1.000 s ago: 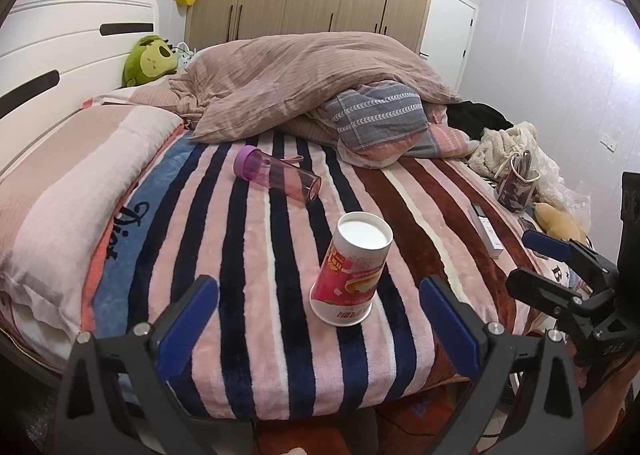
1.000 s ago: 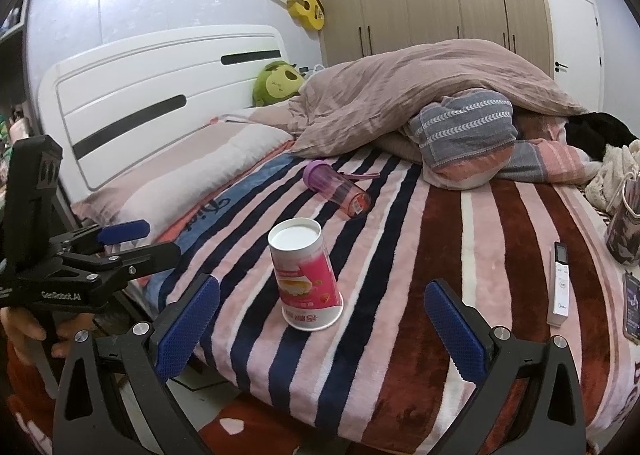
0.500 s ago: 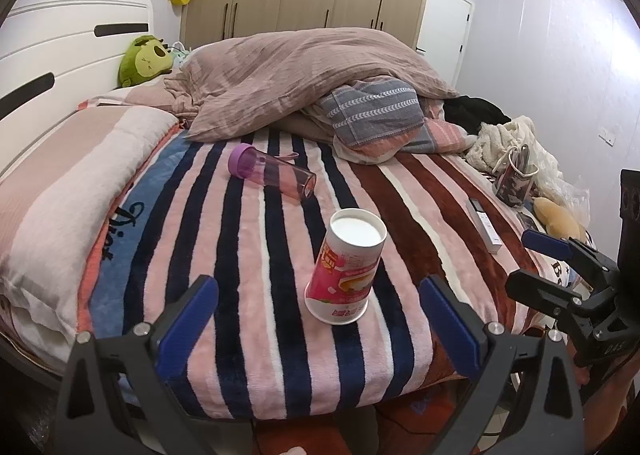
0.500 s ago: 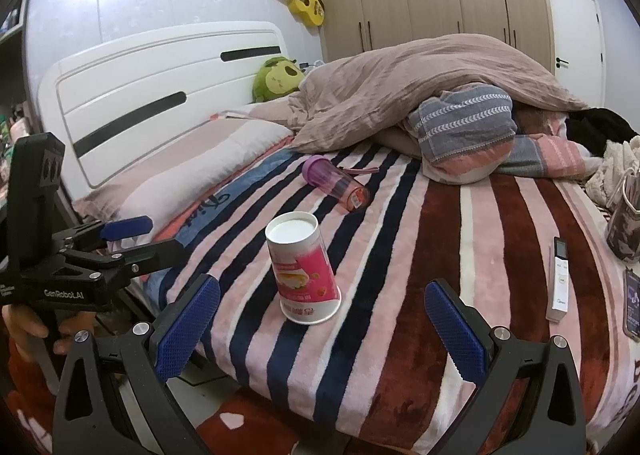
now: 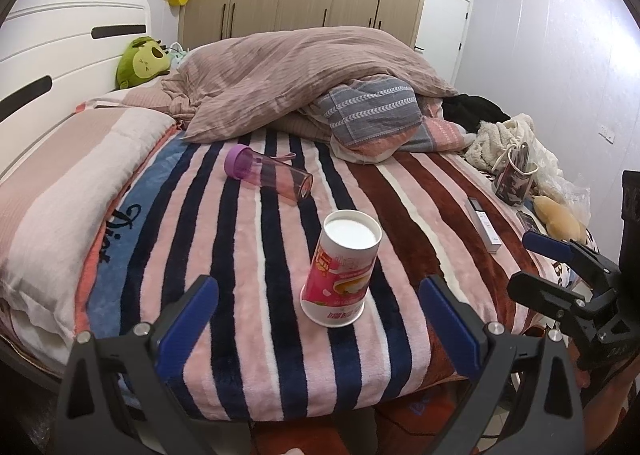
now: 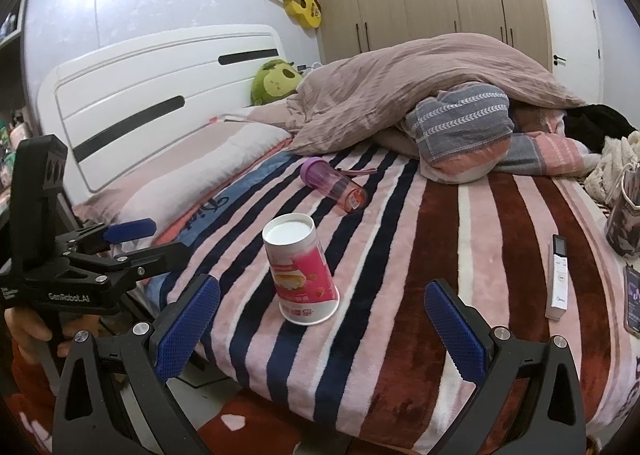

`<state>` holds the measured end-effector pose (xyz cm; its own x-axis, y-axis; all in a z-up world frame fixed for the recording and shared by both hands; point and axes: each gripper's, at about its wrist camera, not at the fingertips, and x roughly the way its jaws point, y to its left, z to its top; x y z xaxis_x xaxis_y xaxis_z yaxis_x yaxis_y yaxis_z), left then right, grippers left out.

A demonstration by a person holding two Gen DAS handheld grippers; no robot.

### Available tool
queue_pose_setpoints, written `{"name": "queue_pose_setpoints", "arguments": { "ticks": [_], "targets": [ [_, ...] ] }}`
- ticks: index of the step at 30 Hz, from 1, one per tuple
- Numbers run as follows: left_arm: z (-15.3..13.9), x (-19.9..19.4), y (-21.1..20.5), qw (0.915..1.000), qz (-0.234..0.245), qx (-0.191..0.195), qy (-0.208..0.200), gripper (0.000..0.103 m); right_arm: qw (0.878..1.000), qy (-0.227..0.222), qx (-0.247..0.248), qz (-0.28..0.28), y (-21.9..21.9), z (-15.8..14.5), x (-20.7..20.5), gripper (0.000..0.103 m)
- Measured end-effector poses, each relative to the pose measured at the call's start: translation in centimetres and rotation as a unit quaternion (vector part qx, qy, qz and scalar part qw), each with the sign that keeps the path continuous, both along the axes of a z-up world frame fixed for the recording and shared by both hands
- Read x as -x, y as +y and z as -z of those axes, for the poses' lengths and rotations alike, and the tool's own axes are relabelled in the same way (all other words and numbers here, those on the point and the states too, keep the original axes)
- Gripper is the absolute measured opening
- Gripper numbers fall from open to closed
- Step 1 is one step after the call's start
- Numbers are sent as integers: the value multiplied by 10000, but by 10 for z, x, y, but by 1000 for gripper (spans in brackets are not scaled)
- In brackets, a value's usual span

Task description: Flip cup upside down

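Note:
A pink and white paper cup stands upside down on the striped blanket, white base up, near the bed's front edge. It also shows in the right wrist view. My left gripper is open and empty, off the bed's edge, short of the cup. My right gripper is open and empty, also short of the cup. Each gripper shows in the other's view, the right one at the right and the left one at the left.
A purple-lidded bottle lies on its side behind the cup. A remote, a patterned bag and soft toys sit at the right. A heaped duvet and a pillow fill the back and left.
Both grippers have drawn back a little from the bed. The cup stands in the same place, upside down.

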<state>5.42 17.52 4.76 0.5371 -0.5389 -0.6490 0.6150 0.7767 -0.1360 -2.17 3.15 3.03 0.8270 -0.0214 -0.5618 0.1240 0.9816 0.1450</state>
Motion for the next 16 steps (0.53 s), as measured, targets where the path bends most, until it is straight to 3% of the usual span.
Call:
{"name": "queue_pose_setpoints", "arguments": {
  "ticks": [16],
  "targets": [
    [0, 1, -2, 10000, 9, -10, 0, 100, 10000, 10, -26, 27, -2, 1, 0, 103]
  ]
}}
